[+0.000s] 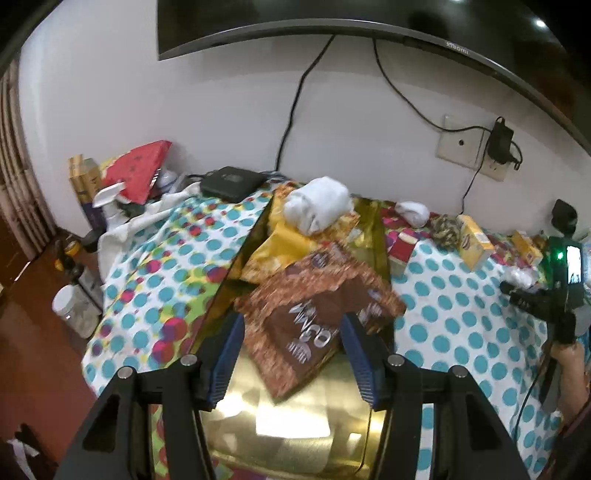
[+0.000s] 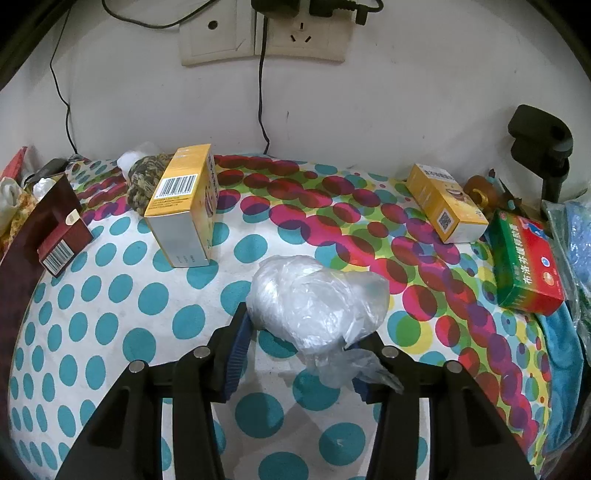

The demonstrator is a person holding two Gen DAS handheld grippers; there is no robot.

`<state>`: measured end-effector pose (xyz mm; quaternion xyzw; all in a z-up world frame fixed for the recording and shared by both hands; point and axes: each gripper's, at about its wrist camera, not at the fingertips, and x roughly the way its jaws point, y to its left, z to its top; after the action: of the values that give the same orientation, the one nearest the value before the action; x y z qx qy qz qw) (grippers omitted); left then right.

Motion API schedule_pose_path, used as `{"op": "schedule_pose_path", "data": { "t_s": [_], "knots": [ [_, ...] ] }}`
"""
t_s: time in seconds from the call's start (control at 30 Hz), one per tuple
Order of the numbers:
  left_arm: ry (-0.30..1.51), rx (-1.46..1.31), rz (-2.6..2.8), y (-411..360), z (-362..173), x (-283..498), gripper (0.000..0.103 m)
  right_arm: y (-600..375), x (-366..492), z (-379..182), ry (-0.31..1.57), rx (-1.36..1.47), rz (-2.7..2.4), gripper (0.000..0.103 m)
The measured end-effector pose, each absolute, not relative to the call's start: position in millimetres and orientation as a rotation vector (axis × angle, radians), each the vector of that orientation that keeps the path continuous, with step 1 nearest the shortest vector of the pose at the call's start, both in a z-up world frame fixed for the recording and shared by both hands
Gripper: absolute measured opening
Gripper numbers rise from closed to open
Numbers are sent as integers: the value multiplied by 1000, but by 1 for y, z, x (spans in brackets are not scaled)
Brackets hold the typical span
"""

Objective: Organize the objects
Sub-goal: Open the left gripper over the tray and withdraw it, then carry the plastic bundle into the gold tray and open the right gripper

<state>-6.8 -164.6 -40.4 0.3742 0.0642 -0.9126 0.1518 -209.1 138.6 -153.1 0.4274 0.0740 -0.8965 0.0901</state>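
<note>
A brown snack packet [image 1: 317, 317] hangs tilted between the blue pads of my left gripper [image 1: 291, 321], which is shut on it above a shiny gold box [image 1: 295, 424]. Inside the box, farther back, lie a yellow packet [image 1: 280, 243] and a rolled white cloth [image 1: 317, 206]. In the right wrist view a crumpled clear plastic bag [image 2: 314, 295] rests on the dotted cloth. My right gripper [image 2: 303, 325] is shut around its near side. The left pad touches the bag and the right pad is hidden behind it.
Two yellow cartons [image 2: 184, 203] [image 2: 447, 203], a dark red pack [image 2: 62, 236], a green-red medicine box [image 2: 528, 266] and a woven bundle [image 2: 144, 181] stand on the dotted tablecloth [image 2: 110, 295]. Cables hang from wall sockets [image 2: 266, 33]. A black box [image 1: 231, 181] and a spray bottle [image 1: 110, 203] sit at the back left.
</note>
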Motion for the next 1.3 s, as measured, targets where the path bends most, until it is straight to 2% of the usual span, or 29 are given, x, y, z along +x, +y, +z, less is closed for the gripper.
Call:
{"op": "schedule_pose_path", "data": {
  "t_s": [0.43,0.67,0.8,1.03,1.3],
  "knots": [
    [340,1022,-2575,-181,-33,56,56,135,-208,-152,234,1275,-2679,45],
    [314,989,-2563,-193,-24,70,56,135,-206,-151,210,1293,-2667,42],
    [327,963,-2552,-201,-25,85,56,127,-190,-132,240,1226,-2658,42],
    [445,993,-2528,-218,-34,98,56,69,-136,-75,294,1008,-2529,42],
    [407,957,-2509,-222,-29,109,56,-46,-63,-57,345,878,-2233,42]
  ]
}}
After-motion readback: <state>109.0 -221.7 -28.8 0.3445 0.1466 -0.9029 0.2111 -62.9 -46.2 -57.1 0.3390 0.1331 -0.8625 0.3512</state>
